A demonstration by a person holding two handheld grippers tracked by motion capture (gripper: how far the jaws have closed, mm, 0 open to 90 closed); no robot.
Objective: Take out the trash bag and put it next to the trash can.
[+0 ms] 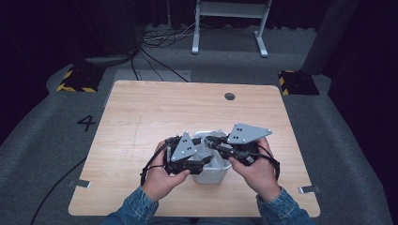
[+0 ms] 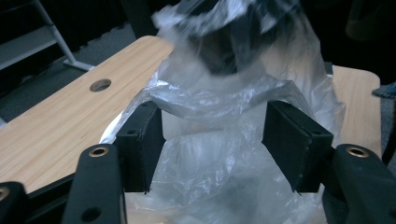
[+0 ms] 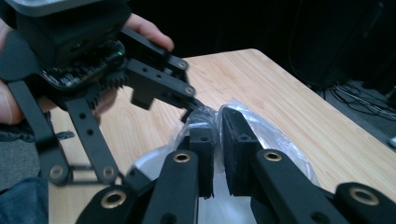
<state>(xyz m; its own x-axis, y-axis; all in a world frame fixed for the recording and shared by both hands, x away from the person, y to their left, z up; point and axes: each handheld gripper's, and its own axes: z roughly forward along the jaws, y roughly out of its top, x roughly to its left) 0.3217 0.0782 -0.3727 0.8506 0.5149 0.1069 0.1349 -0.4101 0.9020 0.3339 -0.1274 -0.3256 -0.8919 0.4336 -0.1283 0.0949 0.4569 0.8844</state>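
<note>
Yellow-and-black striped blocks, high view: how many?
2. One yellow-and-black striped block lies on the grey floor beyond the light wooden table's far-left corner, the other beyond its far-right corner. Others may hide in the dark surroundings.

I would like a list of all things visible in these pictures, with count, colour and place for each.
plastic bag: one, clear, lining the bin, its edge between both grippers.
bin: one, white, on the table near the person.
table: one, light wood, centre, with a round hole near the far edge.
frame: one, white metal, on the floor behind the table.
cables: several, black, on the grey floor behind the table.
left gripper: one, black, jaws open around the bag.
right gripper: one, black, shut on the bag's edge.
hands: two, in denim sleeves, bottom.
</note>
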